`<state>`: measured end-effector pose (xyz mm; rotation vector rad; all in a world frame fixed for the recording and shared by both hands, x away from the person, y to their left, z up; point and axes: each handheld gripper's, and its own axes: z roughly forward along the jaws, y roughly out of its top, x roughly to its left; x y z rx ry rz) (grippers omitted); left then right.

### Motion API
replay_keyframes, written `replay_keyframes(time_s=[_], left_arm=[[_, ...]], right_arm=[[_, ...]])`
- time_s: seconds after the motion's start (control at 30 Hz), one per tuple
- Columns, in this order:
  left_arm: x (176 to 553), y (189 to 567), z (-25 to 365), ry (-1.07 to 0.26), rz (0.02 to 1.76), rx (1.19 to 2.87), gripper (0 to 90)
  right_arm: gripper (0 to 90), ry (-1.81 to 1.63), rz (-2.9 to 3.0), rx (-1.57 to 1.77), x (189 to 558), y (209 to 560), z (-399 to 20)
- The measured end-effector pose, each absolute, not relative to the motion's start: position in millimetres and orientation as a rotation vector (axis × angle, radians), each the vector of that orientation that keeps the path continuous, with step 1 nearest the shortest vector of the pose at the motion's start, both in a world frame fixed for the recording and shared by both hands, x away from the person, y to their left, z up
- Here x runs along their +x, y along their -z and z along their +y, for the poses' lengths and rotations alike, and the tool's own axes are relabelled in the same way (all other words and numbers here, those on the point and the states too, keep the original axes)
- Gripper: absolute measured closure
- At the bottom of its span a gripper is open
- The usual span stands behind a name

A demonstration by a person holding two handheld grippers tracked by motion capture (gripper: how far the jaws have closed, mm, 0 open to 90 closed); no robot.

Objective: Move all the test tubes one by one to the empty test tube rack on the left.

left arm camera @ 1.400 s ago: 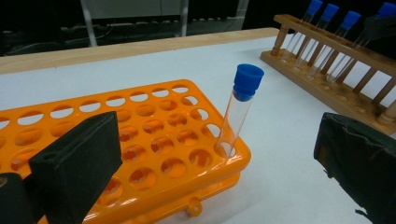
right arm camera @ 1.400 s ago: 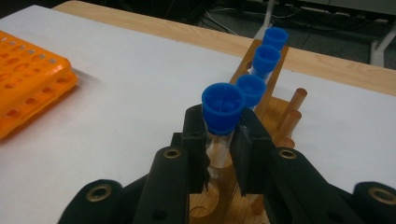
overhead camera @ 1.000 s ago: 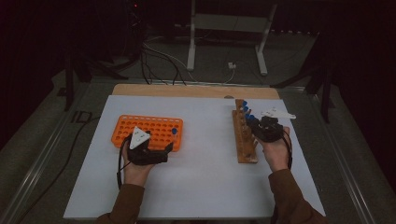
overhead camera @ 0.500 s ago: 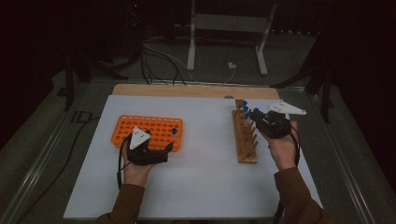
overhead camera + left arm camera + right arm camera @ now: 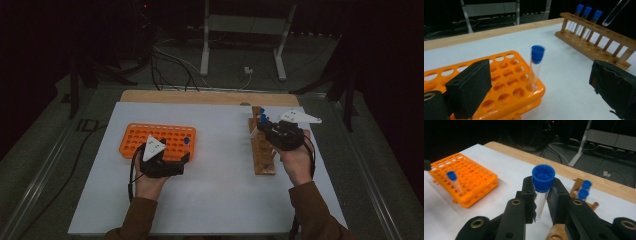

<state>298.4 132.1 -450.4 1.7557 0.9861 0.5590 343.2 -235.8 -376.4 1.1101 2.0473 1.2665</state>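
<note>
An orange tube rack [image 5: 150, 137] lies on the white mat, with one blue-capped tube [image 5: 186, 142] upright in a corner hole. My left gripper [image 5: 167, 159] rests at its near edge, jaws open wide on either side of that tube [image 5: 536, 65] without touching it. A wooden rack [image 5: 263, 155] on the right holds three blue-capped tubes [image 5: 587, 15]. My right gripper [image 5: 270, 131] hovers above it, shut on a clear tube with a blue cap [image 5: 543, 179] held just below the cap. That held tube's round end [image 5: 614, 13] hangs tilted above the wooden rack [image 5: 596, 45].
The white mat [image 5: 220, 200] covers a wooden tabletop whose far edge [image 5: 200, 96] is bare. Beyond it, cables and a metal stand [image 5: 240, 30] sit on the dark floor. Most holes of the orange rack [image 5: 464, 178] hold nothing.
My right hand has lifted with the tube, away from the wooden rack and slightly to the right. The left hand and the orange rack have stayed put.
</note>
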Motion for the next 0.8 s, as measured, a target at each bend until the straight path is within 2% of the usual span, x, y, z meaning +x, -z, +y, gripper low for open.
replay_keyframes(time_s=[0.4,0.8], left_arm=[[294,424,92,-0.568,0.853,1.779,8.4],[304,429,49,-0.535,0.777,1.87,16.4]], right_arm=[[76.7,-1.312,2.159,1.058,338,381,-209],[76.7,-1.346,2.274,0.994,330,386,-180]])
